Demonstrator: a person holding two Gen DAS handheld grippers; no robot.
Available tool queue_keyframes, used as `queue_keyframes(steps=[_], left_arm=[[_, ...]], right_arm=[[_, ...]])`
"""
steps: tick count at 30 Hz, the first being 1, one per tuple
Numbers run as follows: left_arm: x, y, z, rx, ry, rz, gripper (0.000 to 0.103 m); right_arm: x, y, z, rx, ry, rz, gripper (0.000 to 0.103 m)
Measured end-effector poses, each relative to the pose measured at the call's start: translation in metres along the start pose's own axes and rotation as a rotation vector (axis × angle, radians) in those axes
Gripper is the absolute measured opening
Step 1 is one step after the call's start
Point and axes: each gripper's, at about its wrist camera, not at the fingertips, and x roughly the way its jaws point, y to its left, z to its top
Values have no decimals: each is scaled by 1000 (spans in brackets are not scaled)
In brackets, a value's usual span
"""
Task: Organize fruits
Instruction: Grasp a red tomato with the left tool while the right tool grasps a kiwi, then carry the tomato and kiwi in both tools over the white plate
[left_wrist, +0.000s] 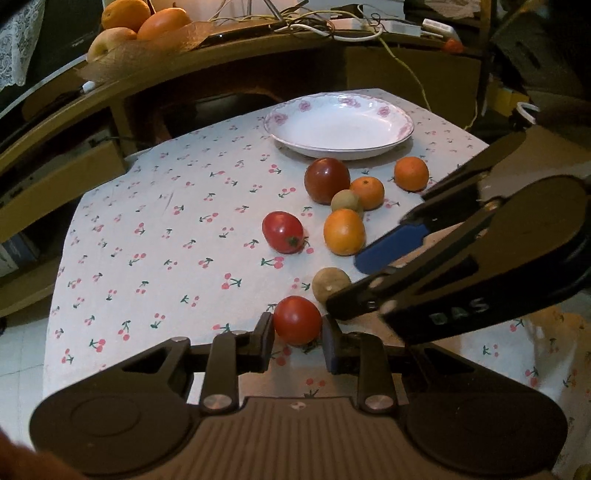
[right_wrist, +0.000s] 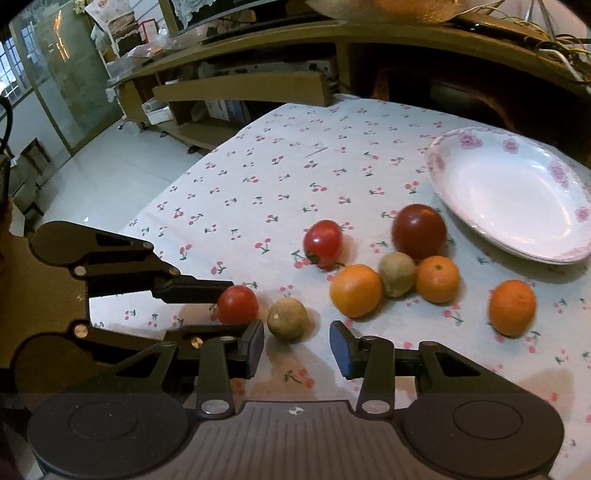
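Note:
Several fruits lie on the cherry-print cloth. My left gripper is open with a red tomato between its fingers; the same tomato shows in the right wrist view. A brown kiwi lies just beyond it. My right gripper is open and empty, with that kiwi just ahead of its left finger. Further on lie a second red tomato, an orange, a greenish kiwi, two tangerines and a dark red tomato. A white flowered plate stands empty at the far side.
A wooden desk with cables and a bowl of fruit stands behind the table. The table's left edge drops to a tiled floor. The right gripper's body reaches in from the right of the left wrist view.

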Motion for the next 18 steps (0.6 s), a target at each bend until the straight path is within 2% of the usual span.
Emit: queue_keyframes(steps=[4,9,13,18], left_arm=[[0,2,-2,9,-4,5,34],[-1,3,-4,6,-5,5,36],[0,0,-3,22,-5,20,37],[0,-1,-3,15,-6,26,38]], right_arm=[[6,4,5,-7,-15,-10,42],[10,9,5,-37,-22,-9,28],[10,15,4,-73,-8,-35,29],[3,9,-1,-53,-2,-47,29]])
